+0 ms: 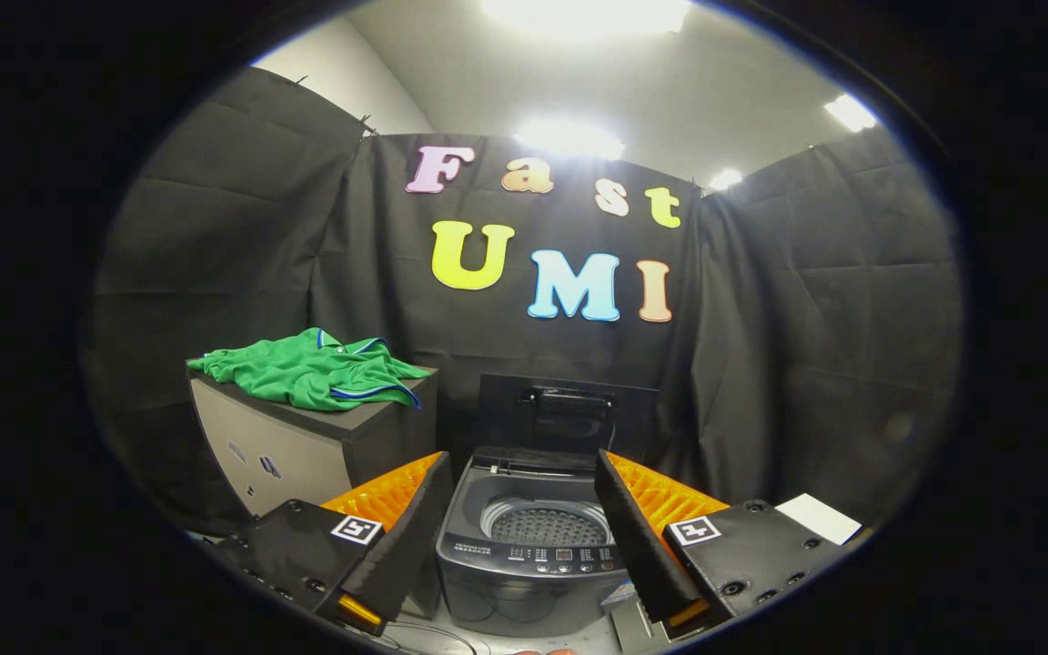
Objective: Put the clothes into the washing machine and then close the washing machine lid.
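Gripper (524,473) jaws spread, empty; washing machine (531,546) between, lid (568,414) up; panel print unreadable; green shirt (315,371) on cabinet (306,446)

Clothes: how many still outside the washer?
1. A green shirt lies on the grey cabinet, left of the washing machine. The drum looks empty. The gripper fingers are open, holding nothing.

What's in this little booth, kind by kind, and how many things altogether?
Green shirts: 1, lying on the cabinet
Cabinets: 1
Washing machines: 1, lid up, drum empty
Grippers: 1, fingers open, holding nothing, machine just ahead between them
Total: 4
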`<state>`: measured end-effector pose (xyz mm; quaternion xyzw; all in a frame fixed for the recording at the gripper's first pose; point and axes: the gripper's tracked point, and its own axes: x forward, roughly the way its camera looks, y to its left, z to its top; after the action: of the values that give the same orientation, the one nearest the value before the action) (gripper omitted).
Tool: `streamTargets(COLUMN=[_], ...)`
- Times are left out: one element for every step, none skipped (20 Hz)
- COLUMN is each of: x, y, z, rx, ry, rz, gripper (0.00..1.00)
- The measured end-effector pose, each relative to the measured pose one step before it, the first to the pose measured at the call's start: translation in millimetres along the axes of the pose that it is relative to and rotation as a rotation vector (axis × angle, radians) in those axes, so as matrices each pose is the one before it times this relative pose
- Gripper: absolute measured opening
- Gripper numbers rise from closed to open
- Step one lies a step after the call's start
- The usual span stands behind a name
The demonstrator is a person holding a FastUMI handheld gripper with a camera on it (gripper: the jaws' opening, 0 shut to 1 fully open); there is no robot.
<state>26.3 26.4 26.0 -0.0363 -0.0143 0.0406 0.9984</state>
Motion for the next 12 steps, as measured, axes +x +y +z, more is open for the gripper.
streamTargets(x=[1.70,2.15,2.25,3.10,2.82,3.13,4.62,3.84,5.31,6.40,7.16,7.13], y=[1.59,1.95,0.56,2.16,2.61,2.17,2.44,5.24,7.14,6.65,3.29,3.31], z=[1.19,2.84,2.83,4.52,4.32,6.65,7.26,7.81,7.34,8.67,7.13,9.40], rx=[-0.00141,-0.00096,-0.00161,-0.00010,0.00331,0.00395,0.00381,0.00377,0.00161,-0.00790,-0.01744,-0.01858], ry=[0.00031,-0.00187,-0.00252,-0.00219,-0.00379,-0.00719,-0.00767,-0.00760,-0.00470,-0.00447,-0.00574,-0.00974], rz=[0.00893,0.00821,0.00660,0.01010,0.01315,0.01052,0.01070,0.02146,0.02854,0.02595,0.01587,0.01131], gripper=[0.98,0.98,0.98,0.98,0.98,0.98,0.98,0.98,0.98,0.98,0.98,0.98])
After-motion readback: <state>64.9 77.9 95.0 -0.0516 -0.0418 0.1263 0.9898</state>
